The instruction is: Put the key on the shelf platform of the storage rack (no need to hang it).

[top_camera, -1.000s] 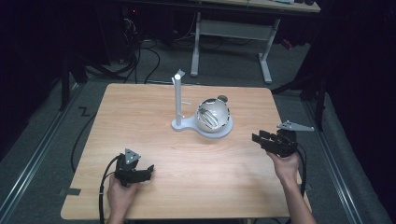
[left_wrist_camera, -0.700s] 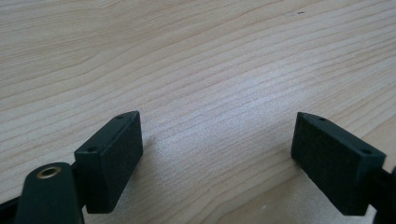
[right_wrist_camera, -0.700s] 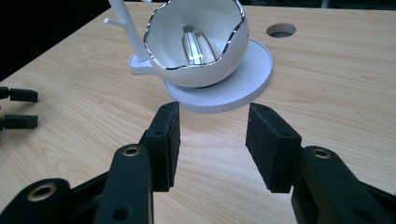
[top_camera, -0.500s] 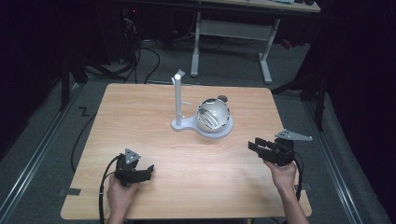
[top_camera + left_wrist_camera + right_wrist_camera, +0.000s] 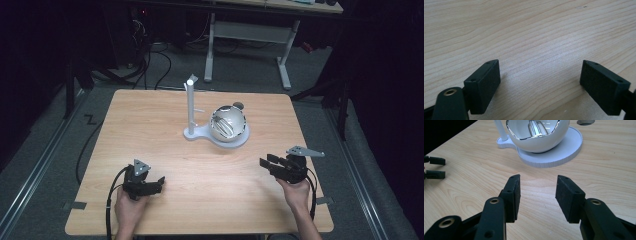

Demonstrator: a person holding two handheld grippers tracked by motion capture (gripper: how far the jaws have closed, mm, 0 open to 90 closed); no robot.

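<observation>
Wooden table [image 5: 150, 120] carries one white stand: a flat round base plate [image 5: 240, 140] with a side lobe, and one thin upright post [image 5: 190, 105] rising from that lobe, with a small peg sticking out partway up. One white ball-shaped shell [image 5: 228, 123] sits on the round part of the plate, right of the post and just beside it; its top is cut open with a ragged chrome-looking rim, and two or three metal rods show inside in the right gripper view [image 5: 537, 135]. One small round hole [image 5: 238, 105] in the tabletop just behind the shell. Nothing stands between either gripper and the stand, bare wood only. Behind the table: a grey desk frame [image 5: 247, 30] with two legs, cables on the floor, dark surroundings. Two grippers, one per hand, both at the near edge and well apart from each other. Left gripper [image 5: 159, 182] lies low at the table's near left, held by the left hand [image 5: 129, 207], jaws wide apart over bare wood with nothing between them, as the left gripper view [image 5: 540, 85] shows. Right gripper [image 5: 265, 162] is at the near right in the right hand [image 5: 296, 192], pointing left-forward toward the stand, grey three-cornered plate on top; its jaws stand partly apart and empty, and in the right gripper view [image 5: 537, 195] the shell and plate sit straight ahead, near but not touched. The left gripper's jaw tips show at the far left edge of that view.
</observation>
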